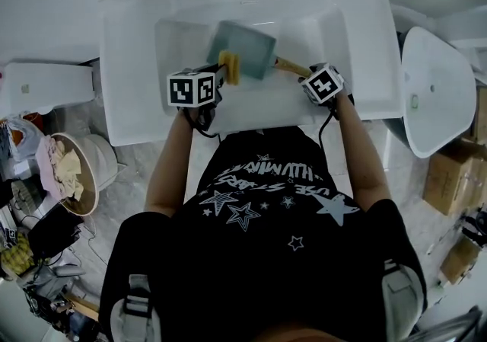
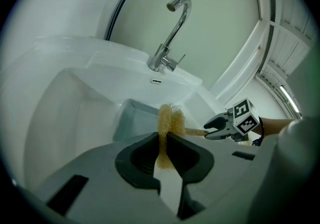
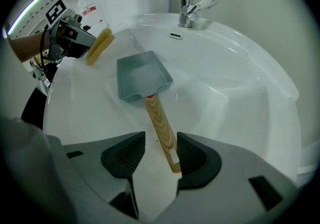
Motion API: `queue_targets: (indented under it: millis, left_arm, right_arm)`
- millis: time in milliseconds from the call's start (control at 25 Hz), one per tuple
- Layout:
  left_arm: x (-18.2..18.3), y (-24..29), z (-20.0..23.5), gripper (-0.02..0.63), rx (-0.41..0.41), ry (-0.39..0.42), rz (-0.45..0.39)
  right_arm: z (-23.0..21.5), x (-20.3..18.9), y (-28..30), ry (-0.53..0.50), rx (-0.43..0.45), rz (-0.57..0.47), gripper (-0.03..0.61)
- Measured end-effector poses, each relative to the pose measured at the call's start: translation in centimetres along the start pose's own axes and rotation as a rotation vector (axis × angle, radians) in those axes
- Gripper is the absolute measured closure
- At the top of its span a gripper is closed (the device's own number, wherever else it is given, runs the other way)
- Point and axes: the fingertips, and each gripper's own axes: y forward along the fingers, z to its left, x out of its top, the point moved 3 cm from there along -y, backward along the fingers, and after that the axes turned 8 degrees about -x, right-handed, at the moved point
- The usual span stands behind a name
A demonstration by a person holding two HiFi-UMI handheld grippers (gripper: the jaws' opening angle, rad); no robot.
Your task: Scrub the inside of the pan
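Note:
A grey square pan with a wooden handle lies in the white sink. My left gripper is shut on a yellow scrub sponge and holds it just above the pan's near left edge. In the right gripper view the pan rests on the basin floor. Its handle runs back between the jaws of my right gripper, which stand open, with the handle's end close to the right pad. The left gripper and sponge show at upper left.
A chrome faucet stands at the back of the sink. A toilet is to the right and a basket of cloths to the left on the floor. The person stands right at the sink's front edge.

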Motion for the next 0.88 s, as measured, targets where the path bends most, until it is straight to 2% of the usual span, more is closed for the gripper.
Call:
queue_targets:
  millis: [160,320,480,880]
  left_arm:
    - [-0.5,0.1,0.5,0.563,0.038,-0.027,0.016]
    - [-0.6,0.5,0.7,0.561,0.055,-0.044,0.023]
    - [-0.6,0.9,0.7,0.561,0.07,-0.057,0.024]
    - [-0.6,1.6,1.8,0.563,0.117,-0.048,0.06]
  right_arm:
    - [0.7,-0.4,1.0,-0.041,0.046,0.04,0.388]
    - [-0.2,0.4,1.8,-0.119,0.015,0.018,0.391]
    - [0.2,0.7,2.3,-0.152,0.042,0.024,0.392]
    - [0.3,0.4,3.5,-0.232,0.032,0.099,0.445]
